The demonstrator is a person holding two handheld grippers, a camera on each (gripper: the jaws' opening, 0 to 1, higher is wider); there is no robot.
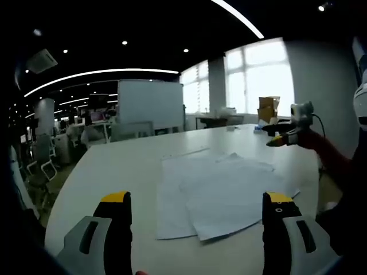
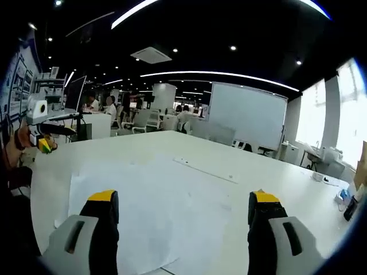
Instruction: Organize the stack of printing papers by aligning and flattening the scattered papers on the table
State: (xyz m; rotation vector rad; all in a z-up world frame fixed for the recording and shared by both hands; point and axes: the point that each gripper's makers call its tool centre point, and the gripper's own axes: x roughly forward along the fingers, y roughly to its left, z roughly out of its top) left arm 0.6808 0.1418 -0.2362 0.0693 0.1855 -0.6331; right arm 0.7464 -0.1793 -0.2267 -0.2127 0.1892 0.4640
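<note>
In the left gripper view the lower sheets of the papers (image 1: pixel 221 192) are partly hidden under the upper ones, so their number cannot be told. The right gripper (image 1: pixel 276 141), far right, is small and blurred; whether its jaws stand apart is unclear, and the sleeve (image 1: pixel 330 154) behind it runs into the dark edge. The box (image 1: pixel 268 109) on the far table is too blurred to read.

In the right gripper view the papers (image 2: pixel 155 206) are pale on the white table (image 2: pixel 275 177), with edges hard to trace and the near part cut off between the jaws. The left gripper (image 2: pixel 45 144) is cut by the left edge. The far people (image 2: pixel 106 104) are too small to tell.
</note>
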